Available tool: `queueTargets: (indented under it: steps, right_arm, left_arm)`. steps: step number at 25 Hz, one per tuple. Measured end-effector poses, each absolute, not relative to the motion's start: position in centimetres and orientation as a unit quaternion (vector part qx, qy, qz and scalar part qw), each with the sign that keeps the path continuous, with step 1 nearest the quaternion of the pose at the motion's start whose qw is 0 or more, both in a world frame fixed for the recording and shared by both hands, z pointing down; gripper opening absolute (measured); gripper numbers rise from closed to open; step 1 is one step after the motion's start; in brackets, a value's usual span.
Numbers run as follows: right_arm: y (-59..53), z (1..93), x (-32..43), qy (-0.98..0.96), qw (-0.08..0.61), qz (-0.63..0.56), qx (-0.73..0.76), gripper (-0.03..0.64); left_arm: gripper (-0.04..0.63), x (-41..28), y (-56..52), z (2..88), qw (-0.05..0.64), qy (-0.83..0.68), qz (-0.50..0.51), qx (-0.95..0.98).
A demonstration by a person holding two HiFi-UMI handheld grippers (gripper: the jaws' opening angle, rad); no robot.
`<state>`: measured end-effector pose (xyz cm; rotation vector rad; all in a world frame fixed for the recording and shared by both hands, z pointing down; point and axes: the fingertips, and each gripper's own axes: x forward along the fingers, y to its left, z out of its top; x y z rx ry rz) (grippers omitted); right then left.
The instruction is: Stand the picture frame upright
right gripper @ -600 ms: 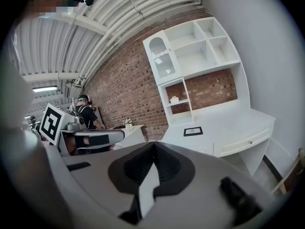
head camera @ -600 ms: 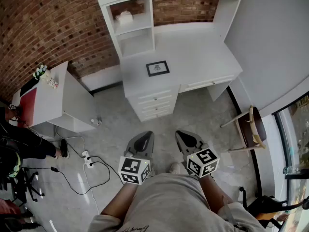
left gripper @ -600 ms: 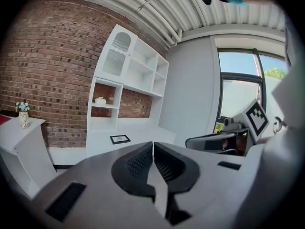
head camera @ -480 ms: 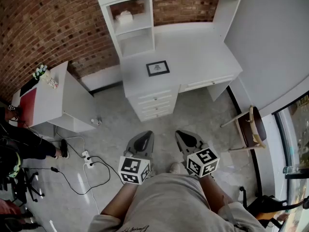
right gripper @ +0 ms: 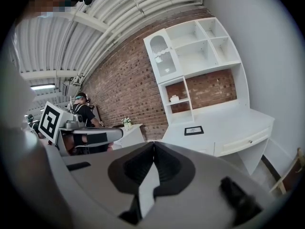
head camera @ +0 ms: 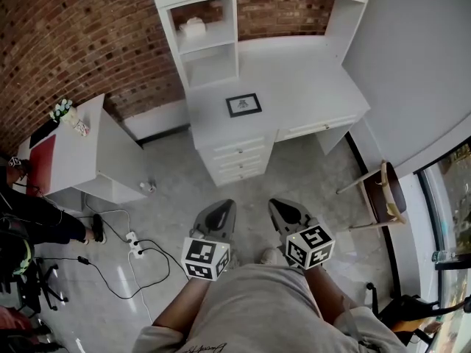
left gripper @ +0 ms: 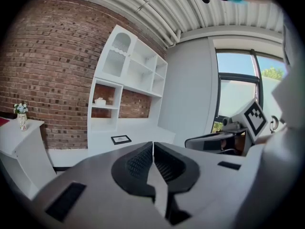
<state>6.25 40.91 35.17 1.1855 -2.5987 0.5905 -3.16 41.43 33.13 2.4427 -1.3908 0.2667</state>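
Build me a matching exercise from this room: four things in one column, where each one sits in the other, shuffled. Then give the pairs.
Things
1. picture frame
2. flower vase
3. power strip
4. small white object

Places
A. on the grey floor
B. lying flat on the white desk top
C. in an open shelf compartment above the desk
D. on the small white side table by the brick wall

Pairs: 1-B, 2-D, 3-A, 4-C
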Motion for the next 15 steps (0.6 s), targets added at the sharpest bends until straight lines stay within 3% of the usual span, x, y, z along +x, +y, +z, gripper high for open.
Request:
queueTargets:
  steps: [15]
  right_arm:
    - [41.4,35.4,1.0,-0.868,0.104,0.21,0.438,0.029]
  left_arm:
    - [0.02,-9.2,42.0,33.4,0.148,-0.461,0.095,0.87]
